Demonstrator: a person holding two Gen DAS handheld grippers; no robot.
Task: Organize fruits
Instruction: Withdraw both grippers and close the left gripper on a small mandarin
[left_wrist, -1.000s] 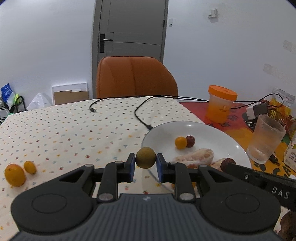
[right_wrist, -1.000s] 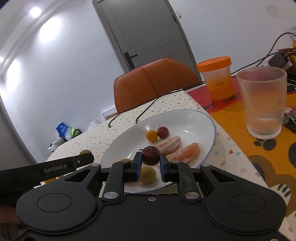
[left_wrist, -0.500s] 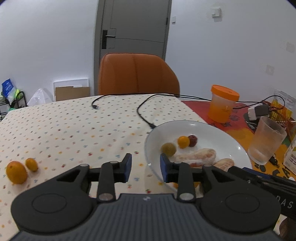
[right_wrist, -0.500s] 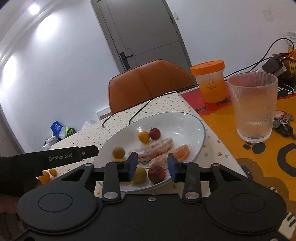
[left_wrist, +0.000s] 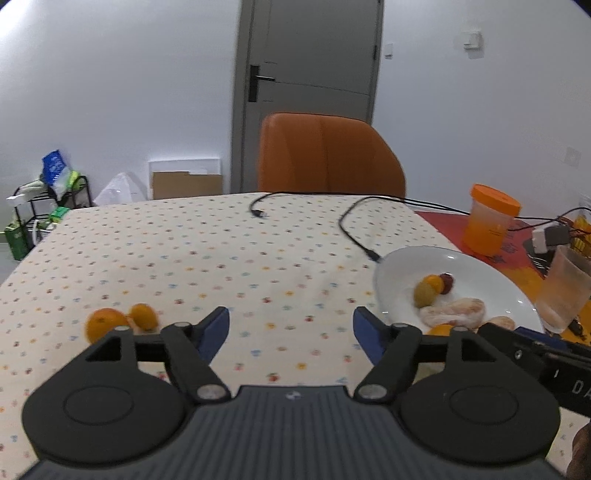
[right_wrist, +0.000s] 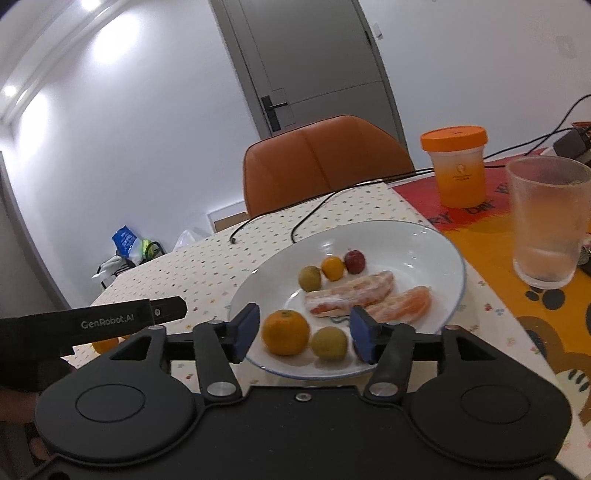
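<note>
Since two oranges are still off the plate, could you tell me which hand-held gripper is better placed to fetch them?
Probably the left hand-held gripper: open and empty, with both oranges just beside it. The right faces the plate.

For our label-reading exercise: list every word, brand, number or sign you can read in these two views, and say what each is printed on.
"GenRobot.AI": white lettering on the black arm of the left tongs, seen from the right wrist view.
"DA", cut off by the frame edge: on the black arm of the right tongs, seen from the left wrist view.
Red and orange printed table mat: large letters, partly hidden, unreadable.
Orange-lidded plastic jar: small logo and text, too blurred.
</note>
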